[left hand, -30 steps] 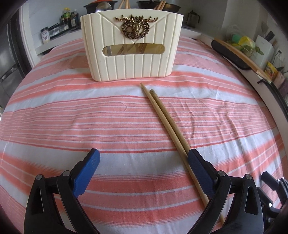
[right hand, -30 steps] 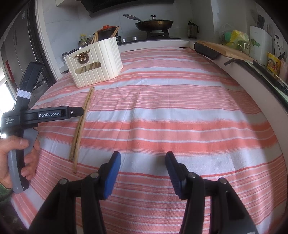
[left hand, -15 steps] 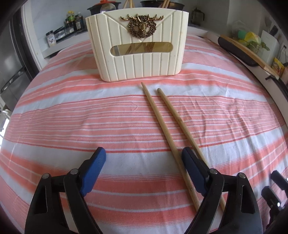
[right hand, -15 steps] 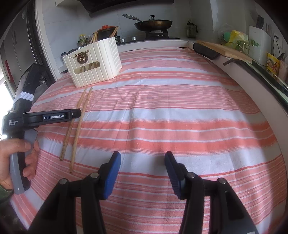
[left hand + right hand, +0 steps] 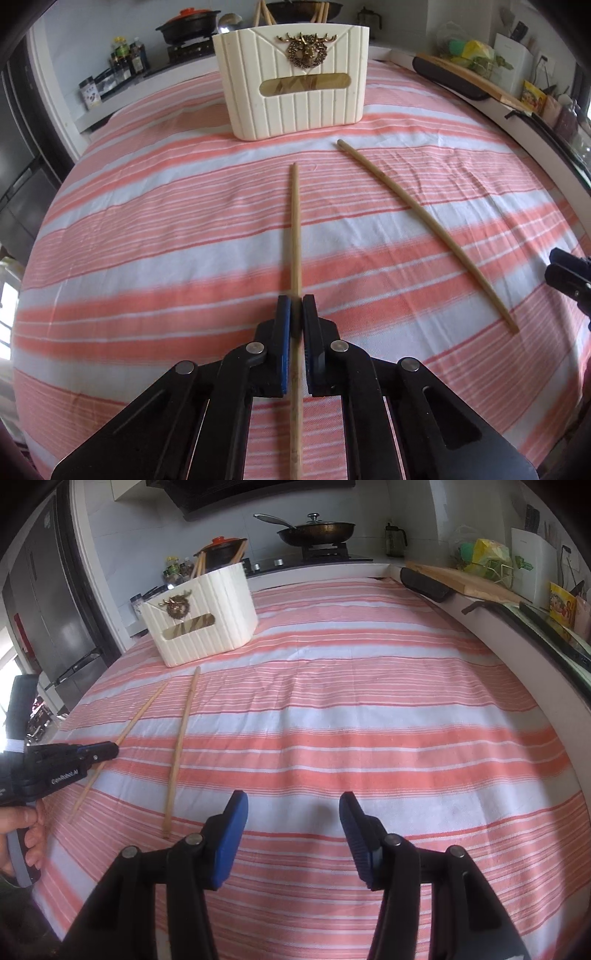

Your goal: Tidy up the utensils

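Jaws of my left gripper (image 5: 296,306) now clamped on one chopstick (image 5: 295,229), wide apart before; second chopstick (image 5: 417,221) rolled away; right gripper (image 5: 293,805) unchanged, apart.

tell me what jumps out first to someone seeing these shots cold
The left gripper has its jaws shut on one chopstick, which points at the cream holder with a gold deer emblem at the far end of the striped tablecloth. A second chopstick lies loose to its right, and the right gripper hangs open over bare cloth.

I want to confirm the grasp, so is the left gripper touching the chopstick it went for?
Touching. The left wrist view shows the left gripper with both blue pads pressed against the chopstick, no gap on either side.
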### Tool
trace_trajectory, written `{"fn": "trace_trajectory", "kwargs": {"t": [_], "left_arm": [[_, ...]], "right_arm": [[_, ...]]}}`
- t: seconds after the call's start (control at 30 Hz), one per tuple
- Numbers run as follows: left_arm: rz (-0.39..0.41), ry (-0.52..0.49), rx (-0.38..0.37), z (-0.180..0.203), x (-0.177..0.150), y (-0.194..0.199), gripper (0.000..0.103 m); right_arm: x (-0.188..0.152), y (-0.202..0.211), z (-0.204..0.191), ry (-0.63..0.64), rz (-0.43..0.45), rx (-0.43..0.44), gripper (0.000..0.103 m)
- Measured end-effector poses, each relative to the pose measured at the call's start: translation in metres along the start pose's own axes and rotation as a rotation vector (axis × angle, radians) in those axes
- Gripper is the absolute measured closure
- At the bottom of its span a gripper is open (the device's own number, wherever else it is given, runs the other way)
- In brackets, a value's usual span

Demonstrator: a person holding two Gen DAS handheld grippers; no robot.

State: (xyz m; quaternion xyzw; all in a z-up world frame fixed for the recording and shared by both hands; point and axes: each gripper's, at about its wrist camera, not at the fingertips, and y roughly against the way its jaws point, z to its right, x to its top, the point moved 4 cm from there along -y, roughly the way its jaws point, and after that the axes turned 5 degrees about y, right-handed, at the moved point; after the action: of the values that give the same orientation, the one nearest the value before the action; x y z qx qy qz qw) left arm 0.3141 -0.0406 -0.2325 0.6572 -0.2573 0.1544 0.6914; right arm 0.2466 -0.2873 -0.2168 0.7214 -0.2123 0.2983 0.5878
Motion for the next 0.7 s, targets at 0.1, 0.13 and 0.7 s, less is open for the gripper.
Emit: {"fn": "trace_trajectory", "kwargs": {"t": [0.1, 0.13, 0.7], "left_arm": [[-0.011, 0.015, -0.001, -0.015, -0.010, 0.007, 0.097], [-0.010, 0.023, 0.000, -0.018, -0.012, 0.008, 0.097], [0.021, 0.110, -0.039, -0.046, -0.043, 0.032, 0.030]], "right_arm": [[0.008, -0.003, -0.042, 0.081, -0.023, 0.107, 0.050], [0.010, -0.008, -0.058, 0.126, -0.033, 0.123, 0.050], [-0.016, -0.017, -0.083, 0.196, -0.203, -0.125, 0.095]]}}
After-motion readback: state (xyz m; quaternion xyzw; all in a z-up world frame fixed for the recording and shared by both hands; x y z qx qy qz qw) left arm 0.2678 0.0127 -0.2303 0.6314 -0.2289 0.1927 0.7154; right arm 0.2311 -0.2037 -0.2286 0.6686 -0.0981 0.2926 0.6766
